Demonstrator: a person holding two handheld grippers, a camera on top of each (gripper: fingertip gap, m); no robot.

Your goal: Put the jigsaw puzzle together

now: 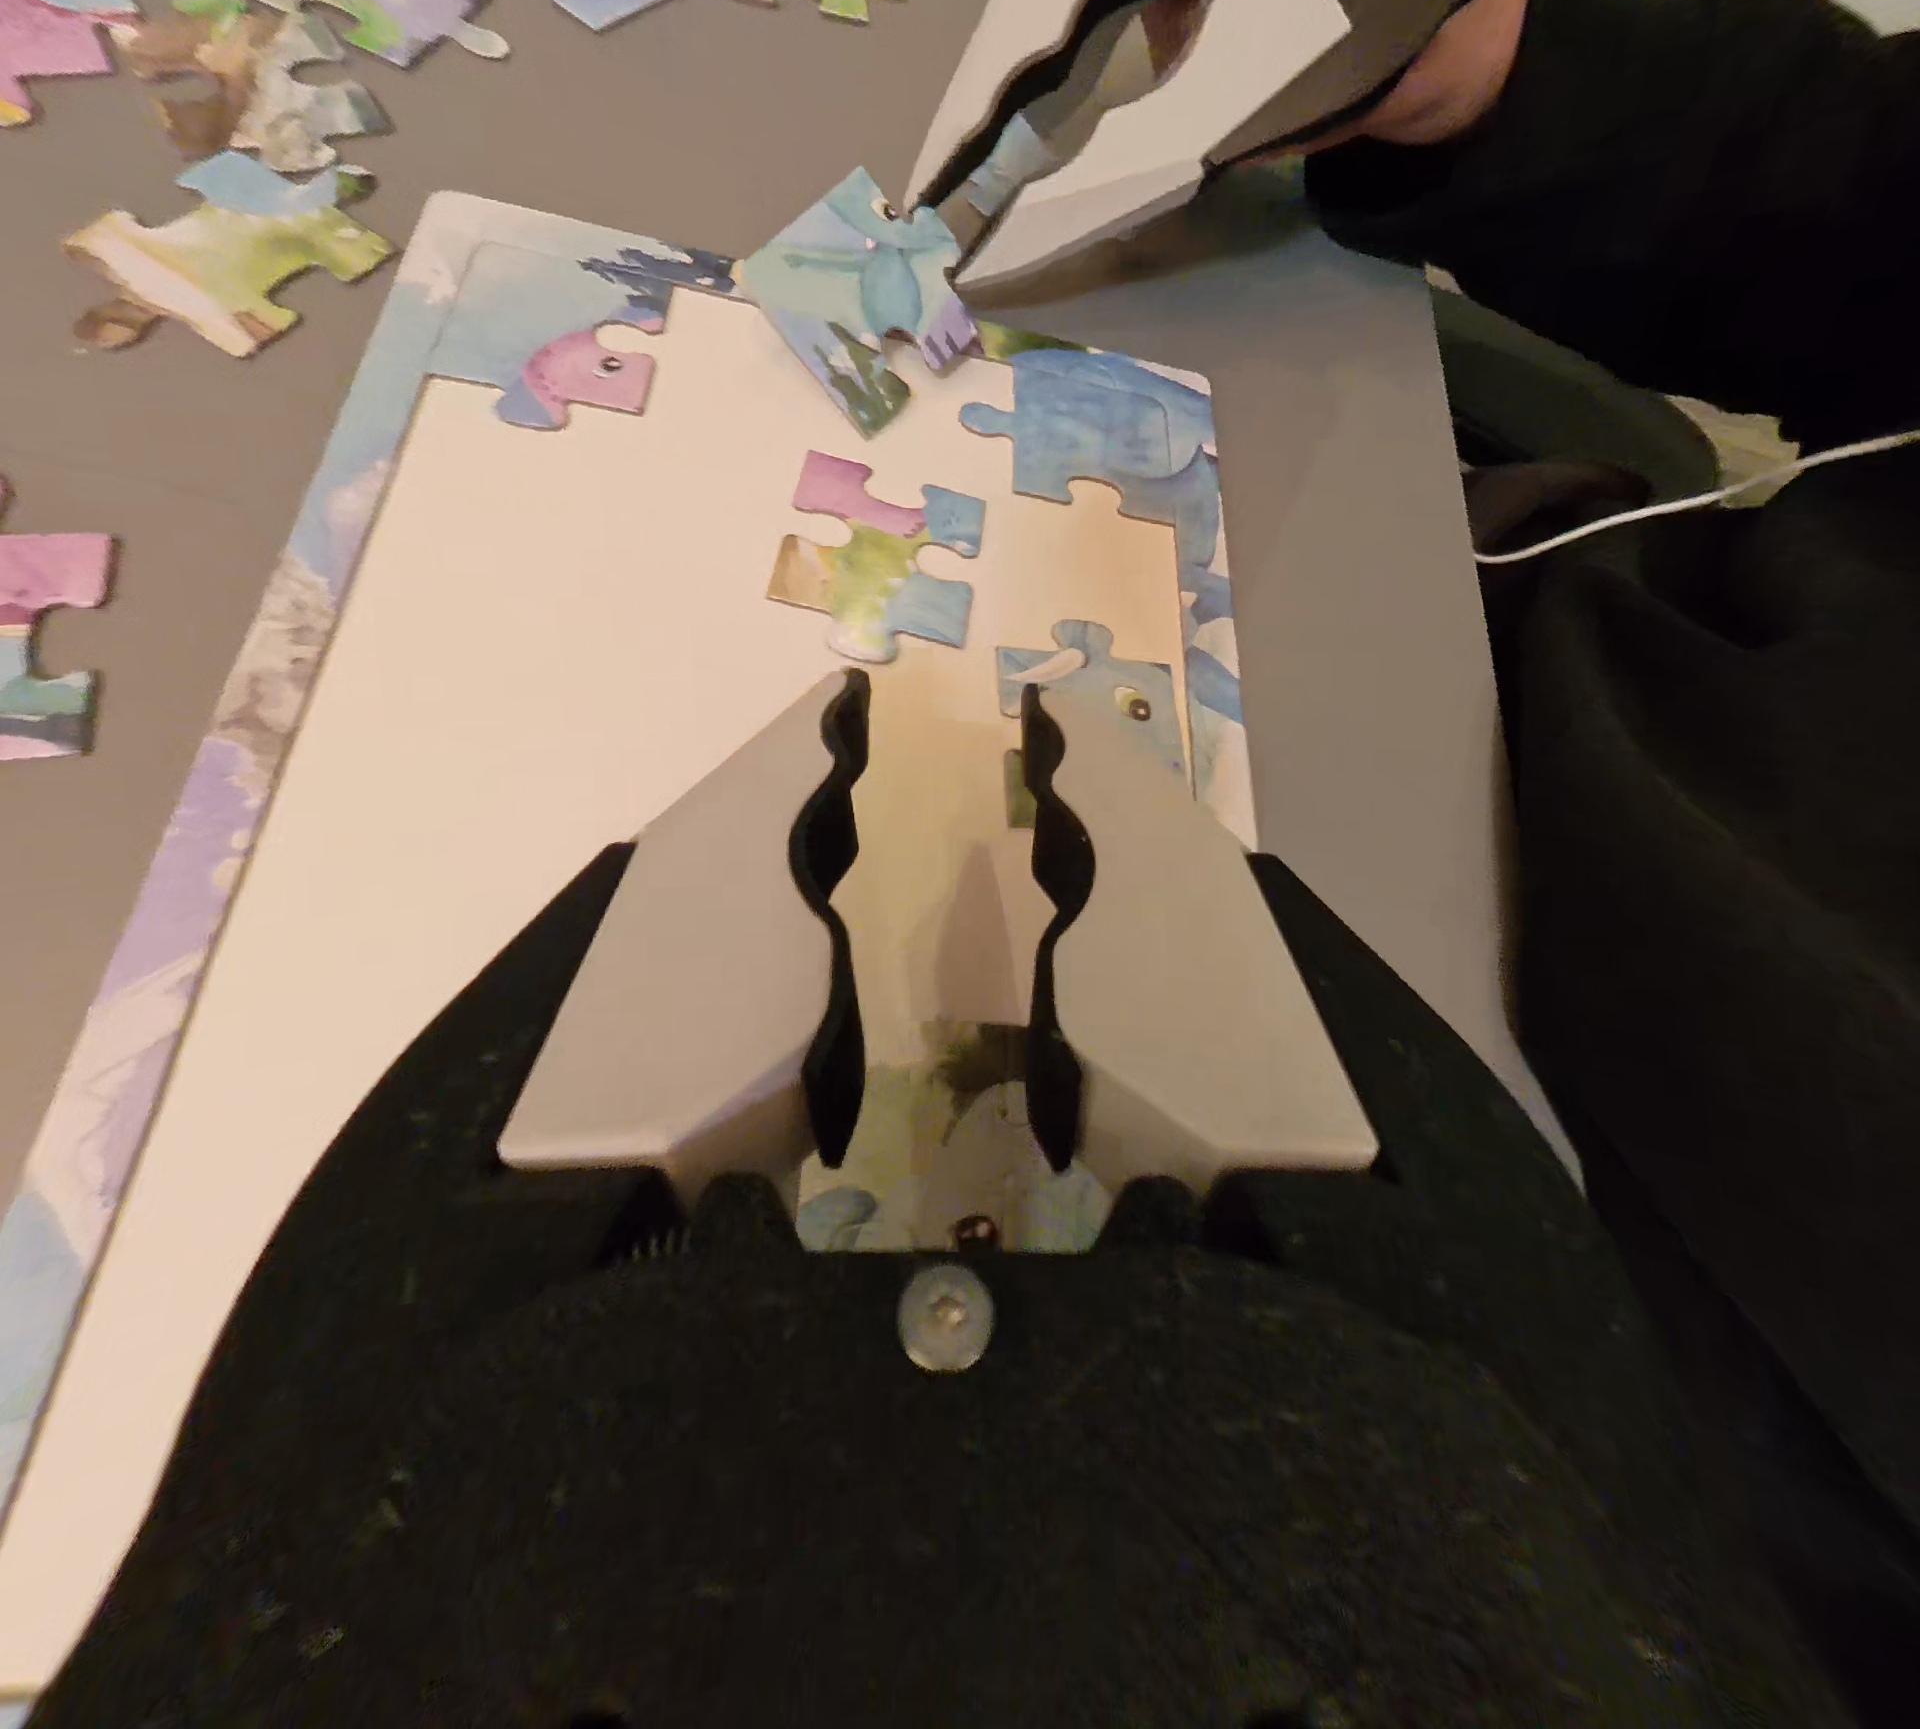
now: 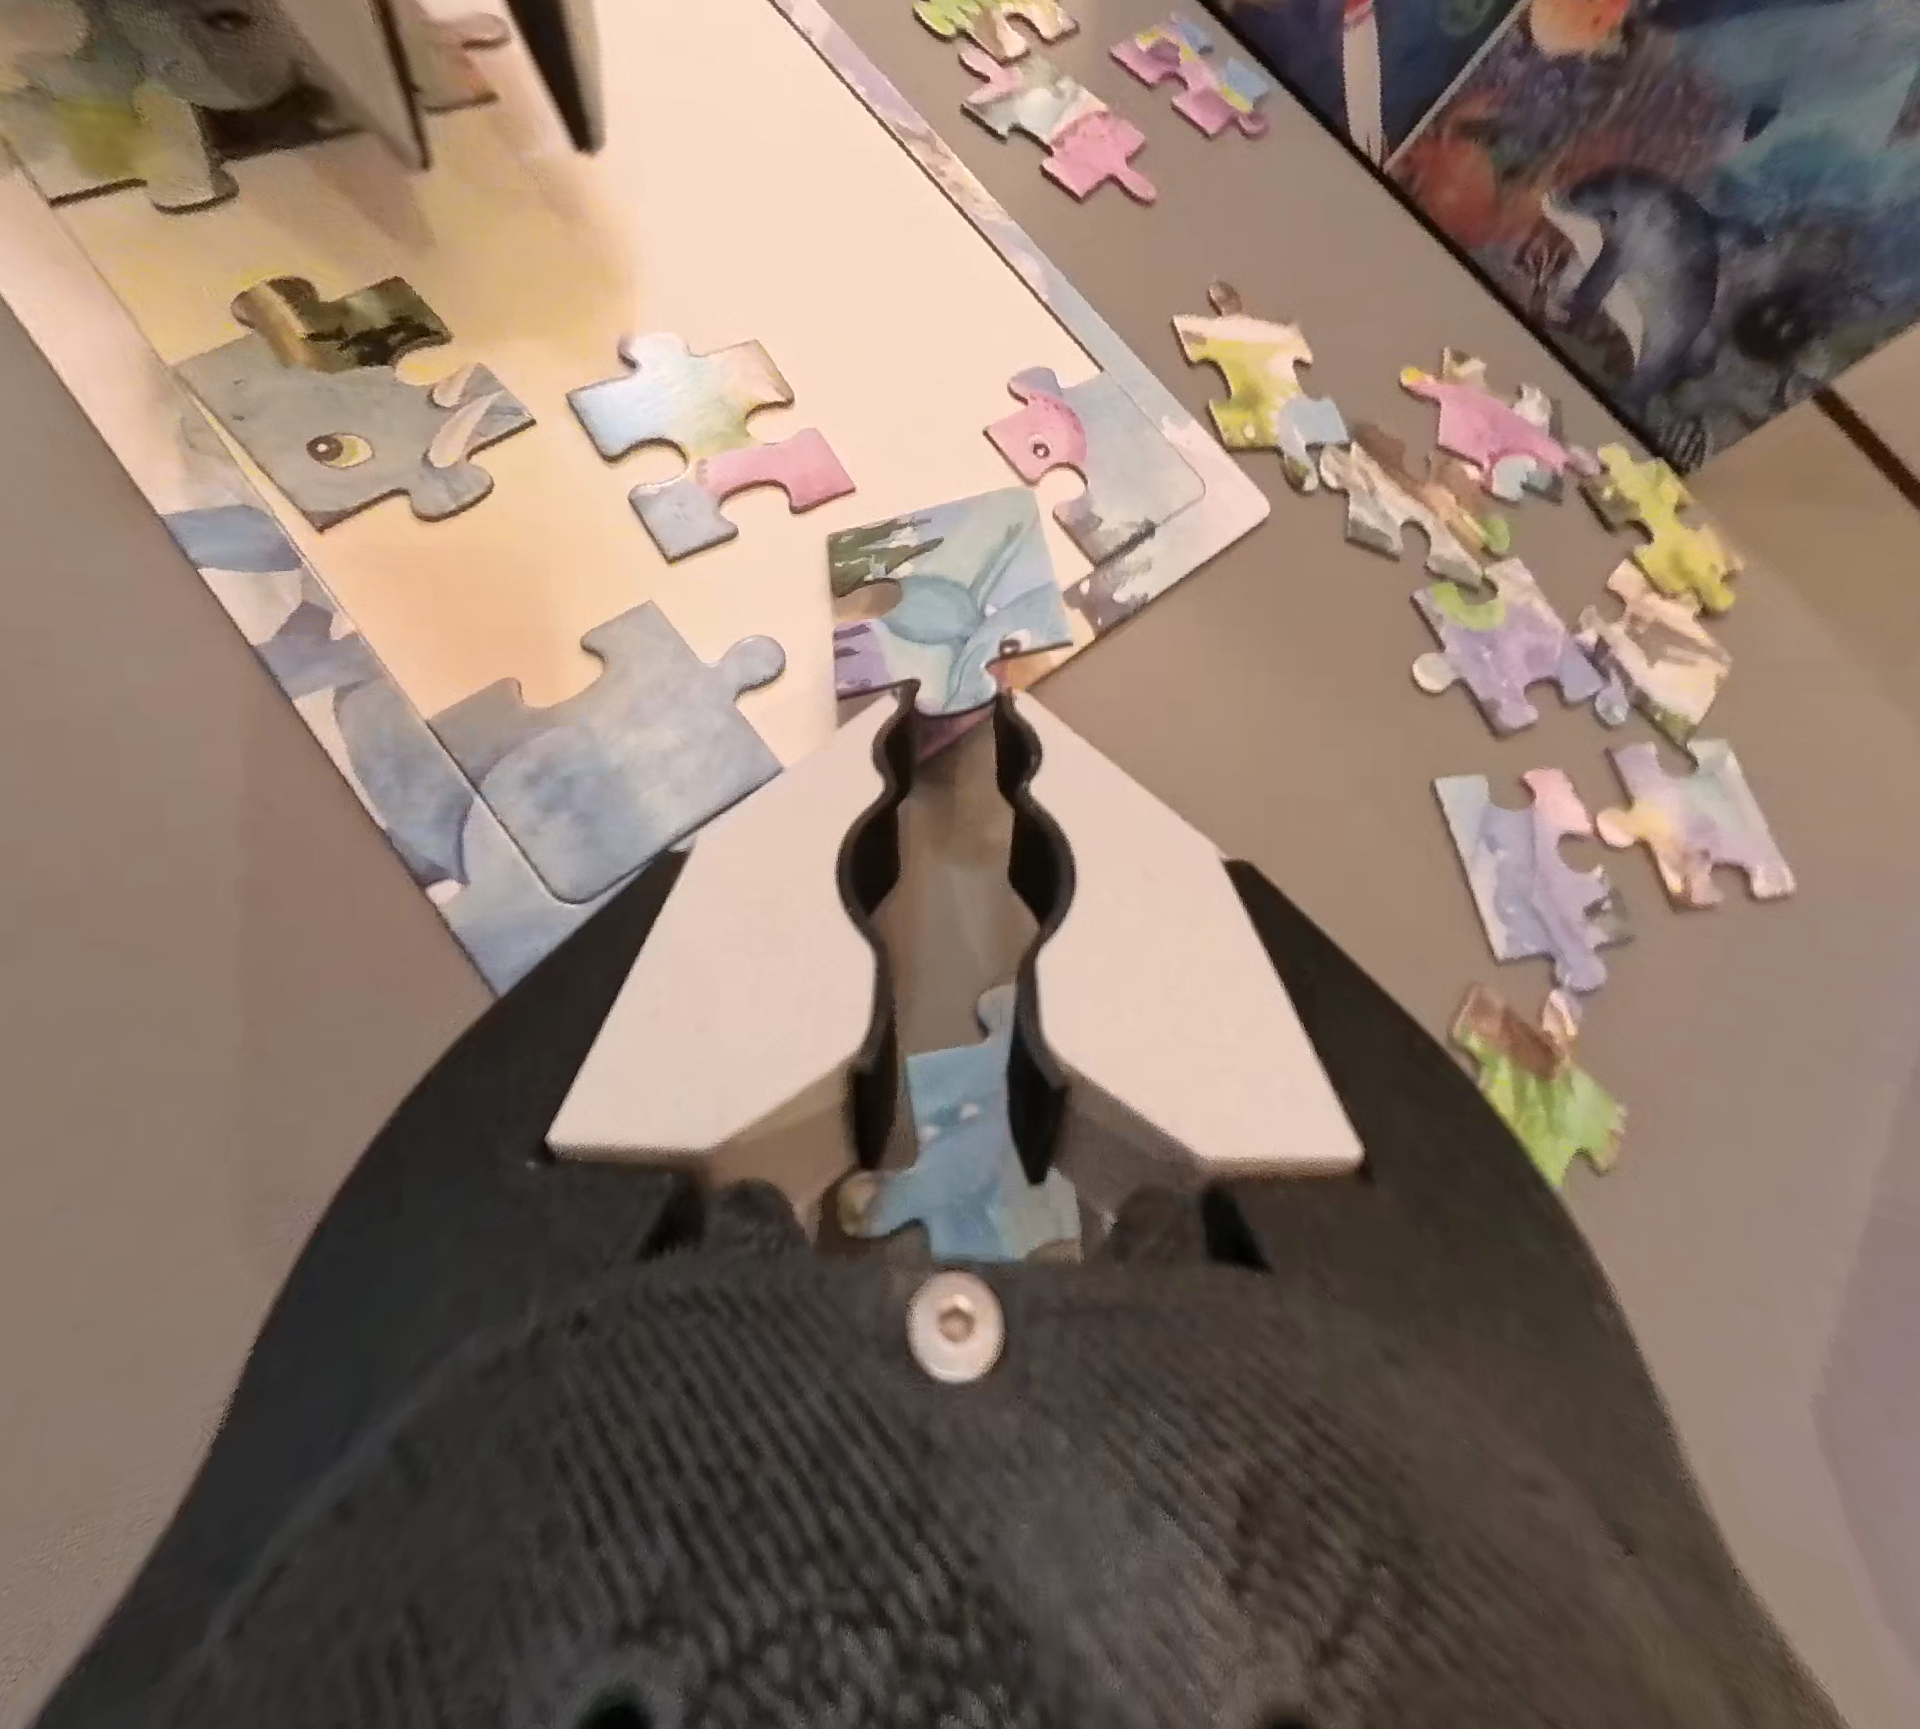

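Puzzle tray (image 1: 343, 848) is lying flat on the grey table (image 2: 208, 796), and both claws are hanging over it. The right claw (image 2: 954, 692) is tipping down toward the tray's edge with its two tips nearly together, pinching the blue dinosaur piece (image 2: 951, 593) by its near edge. That piece is sitting tilted just ahead of the tips, over the tray's border, next to the pink fish piece (image 2: 1091, 453) already lying in the corner. The left claw (image 1: 940, 692) is reaching in low from the other end with its fingers spread apart and nothing between them. Just ahead of its tips a loose pink and green piece (image 1: 883, 562) is lying on the bare white part of the tray. Right beside its right tip the elephant eye piece (image 1: 1112, 703) is sitting in the tray, and farther ahead on that side a big blue piece (image 1: 1112, 443) is sitting in the corner. Many loose pieces (image 2: 1538, 640) are lying spread on the table off to the right of the right claw. Two dark blue picture boxes (image 2: 1662, 121) are standing farther off behind them.
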